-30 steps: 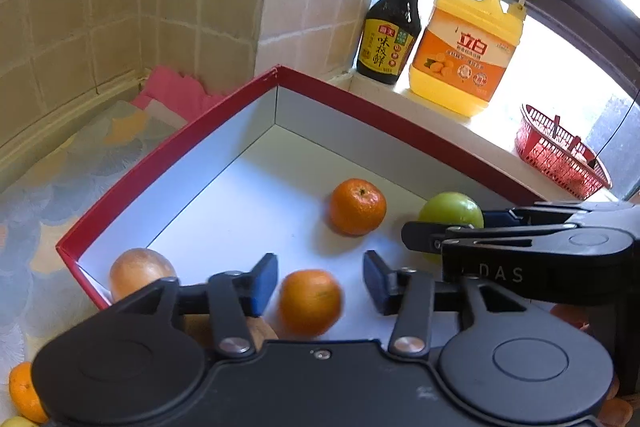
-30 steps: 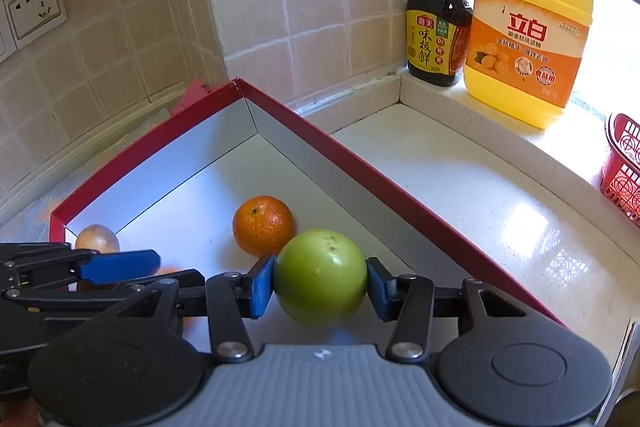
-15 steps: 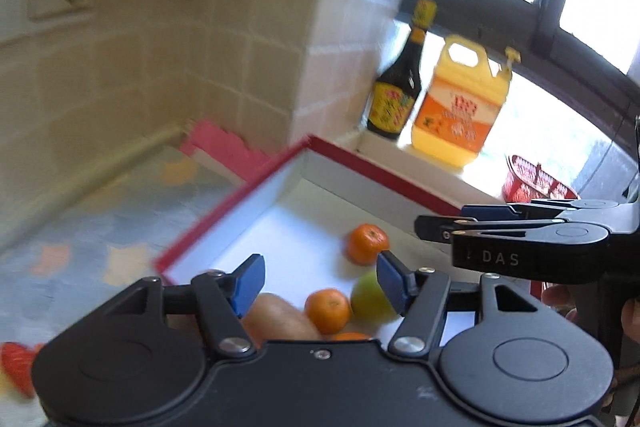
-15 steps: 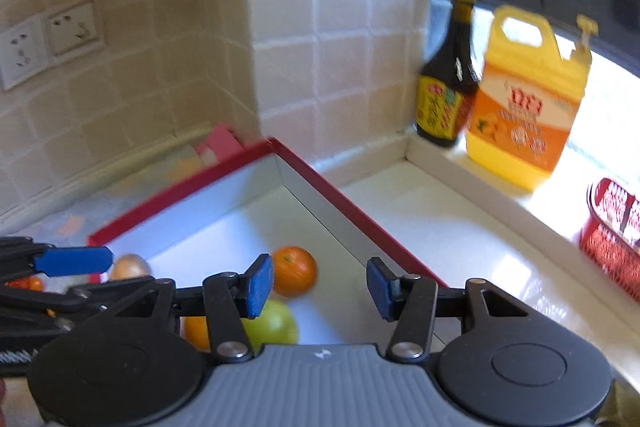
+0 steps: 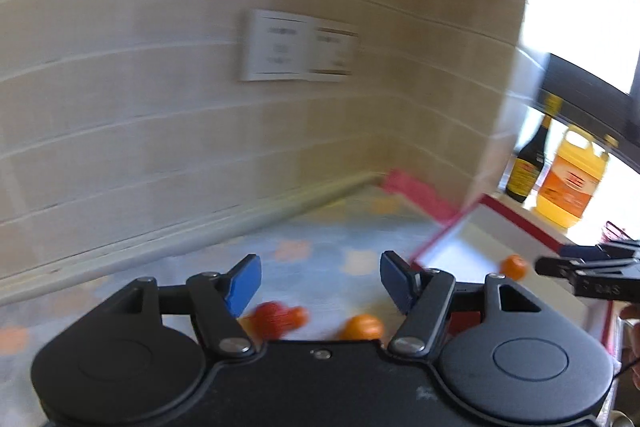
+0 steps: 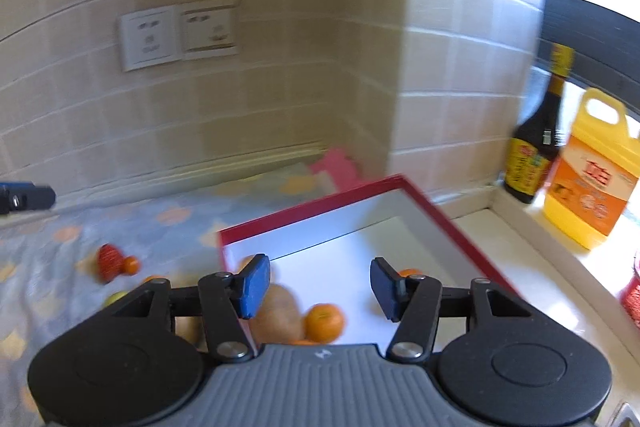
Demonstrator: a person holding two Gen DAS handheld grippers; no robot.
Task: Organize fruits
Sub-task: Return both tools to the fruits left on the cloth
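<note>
Now the left gripper (image 5: pixel 320 283), jaws just widened and empty, hangs above loose oranges (image 5: pixel 362 327) on the cloth. Seen from the right wrist, the right gripper (image 6: pixel 318 285), also just opened and empty, hovers over the red box (image 6: pixel 448 219); an orange (image 6: pixel 324 321) lies at 6 o'clock.

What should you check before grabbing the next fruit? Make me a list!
1. Left gripper empty, jaws just opened wider: ok.
2. Right gripper empty, jaws just opened: ok.
3. Fruit still outside the red box, like the red fruit on the patterned cloth: ok, more to fetch.
4. Room left in the box: ok.
5. Picture sharp enough to aim: not ok, blurred.
6. Green fruit settled in the box: cannot tell, hidden.
</note>
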